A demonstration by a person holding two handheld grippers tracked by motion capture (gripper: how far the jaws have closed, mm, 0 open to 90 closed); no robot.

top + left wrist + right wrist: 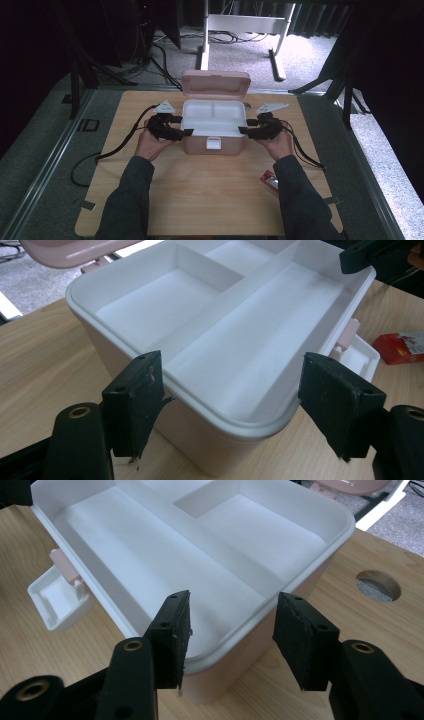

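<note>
Nearest the lens: black rubber-faced jaw pads, scuffed and frayed at the edges. Left gripper (235, 400) stood wide, jaws straddling the near corner of the white moulded plastic tray insert (220, 335), pads clear of the rim. Right gripper (232, 637) was narrower but also not clamped, jaws either side of the opposite end's rim with a gap showing at both pads.

The tray sat in the pale pink rounded plastic box (214, 142), centre-back of the light wood tabletop (210, 195), hinged lid (215, 84) tipped up behind. Tray: glossy, smooth, thin rolled lip, one long front compartment and two smaller ones behind, all empty. White latch flap (52, 602) hung open at the front.

Risks, my read:
- slick thin lip plus worn pads means a slip if only one pad bites
- uneven lift from the two ends would cock the tray and jam it in the box
- pinching box wall along with the lip would drag the whole box up

Outward: small red packet (270, 181) lay on the table by the right forearm; round cable hole (378, 585) in the tabletop beside the box; grey carpet beyond.
</note>
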